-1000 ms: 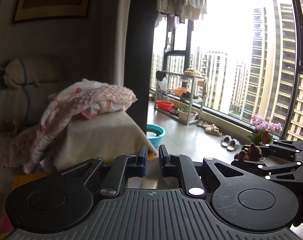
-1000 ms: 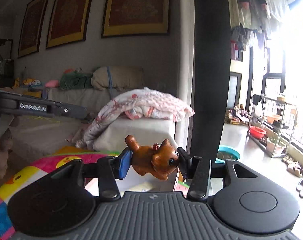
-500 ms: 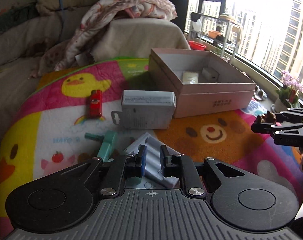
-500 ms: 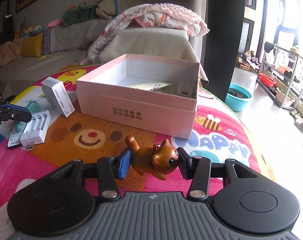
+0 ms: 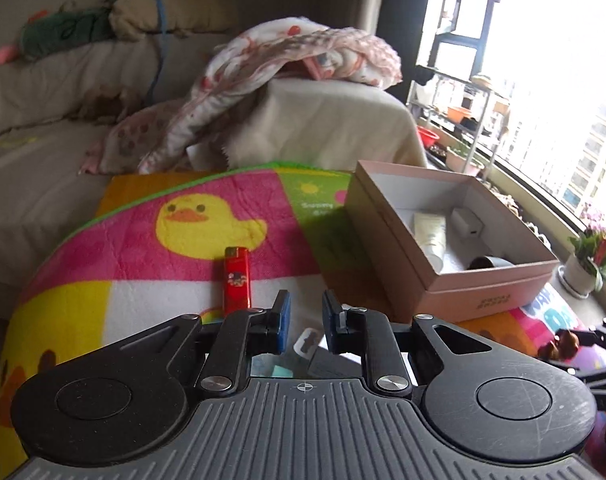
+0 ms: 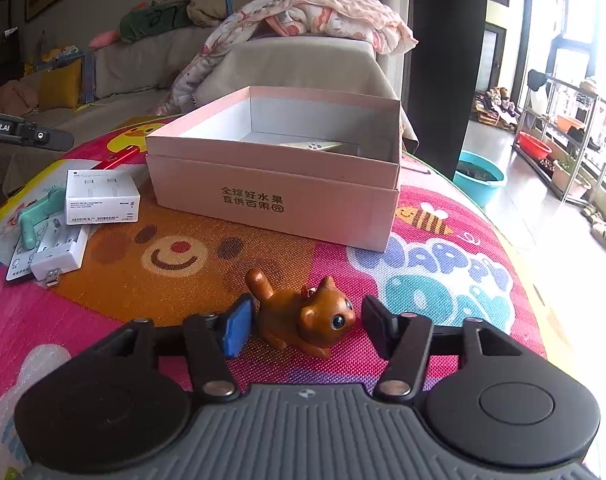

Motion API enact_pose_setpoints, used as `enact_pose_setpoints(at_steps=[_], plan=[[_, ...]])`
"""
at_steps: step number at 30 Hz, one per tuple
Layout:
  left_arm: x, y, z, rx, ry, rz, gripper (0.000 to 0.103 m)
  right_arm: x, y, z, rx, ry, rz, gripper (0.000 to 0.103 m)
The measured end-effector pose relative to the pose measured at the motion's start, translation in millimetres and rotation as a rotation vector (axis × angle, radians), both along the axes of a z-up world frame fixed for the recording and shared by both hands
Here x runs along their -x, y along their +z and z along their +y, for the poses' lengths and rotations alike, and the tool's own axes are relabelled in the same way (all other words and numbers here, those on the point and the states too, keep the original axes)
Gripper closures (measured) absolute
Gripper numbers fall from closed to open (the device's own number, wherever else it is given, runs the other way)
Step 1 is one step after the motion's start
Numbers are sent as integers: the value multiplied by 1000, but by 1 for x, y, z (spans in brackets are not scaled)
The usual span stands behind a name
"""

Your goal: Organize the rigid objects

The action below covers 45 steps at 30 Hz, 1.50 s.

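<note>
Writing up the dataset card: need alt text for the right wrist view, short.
The right gripper brackets a brown cat figurine just above a colourful play mat; the right finger stands slightly clear of it. Behind it sits an open pink box, with a small white carton and a white charger to the left.

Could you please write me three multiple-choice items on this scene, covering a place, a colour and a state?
1. Where is the red lighter? A on the mat, outside the pink box; B inside it; C on the sofa.
2. What colour is the cat figurine between the right gripper's fingers? A green; B brown; C white.
3. How is the pink box? A lidded; B tipped over; C open, upright.
Answers: 1 A, it lies on the mat left of the box in the left wrist view; 2 B, its body is glossy brown; 3 C, its inside shows.
</note>
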<state>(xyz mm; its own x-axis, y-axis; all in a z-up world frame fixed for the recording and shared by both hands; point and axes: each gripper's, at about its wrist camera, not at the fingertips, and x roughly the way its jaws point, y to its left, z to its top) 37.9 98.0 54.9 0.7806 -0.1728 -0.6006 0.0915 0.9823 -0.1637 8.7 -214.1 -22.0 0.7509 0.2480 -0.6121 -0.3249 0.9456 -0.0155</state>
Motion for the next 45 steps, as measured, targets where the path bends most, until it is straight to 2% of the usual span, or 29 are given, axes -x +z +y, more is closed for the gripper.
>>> enact_pose_setpoints(at_steps=[2,5,8,13,15,16,24,27,31,35,38,42,45], plan=[[-14,-10,4,62,2,45,82,-1,0,0,-3,-5,6,34],[-22,-21,-2,117,-52,90,82,-1,0,-1,-4,-6,4,34],[-12,-23,-22,114,-134,93,75,-1,0,-2,-11,-9,7,34],[11,-26,-61,119,-281,133,74,-1,-1,-2,-11,-6,10,32],[20,-31,-79,87,-335,147,73,-1,-1,-2,-11,-6,10,31],[25,-33,-87,67,-357,138,71,-2,-1,-2,-11,-7,10,31],[46,-29,-130,-112,-512,56,71,-2,-1,-3,-17,-10,12,30],[51,-23,-136,-151,-563,40,71,-3,-1,-4,-28,-13,16,30],[60,-13,-143,-190,-624,-23,71,-3,-1,-6,-41,-17,16,30],[58,-24,-158,-257,-686,7,71,-1,2,-15,-85,-44,3,30],[63,-28,-167,-313,-727,-11,66,3,5,-26,-143,-74,-22,30],[66,-30,-176,-319,-793,4,44,-1,4,-34,-187,-93,-6,30],[67,-28,-179,-354,-816,-9,44,-2,4,-34,-190,-96,2,30]])
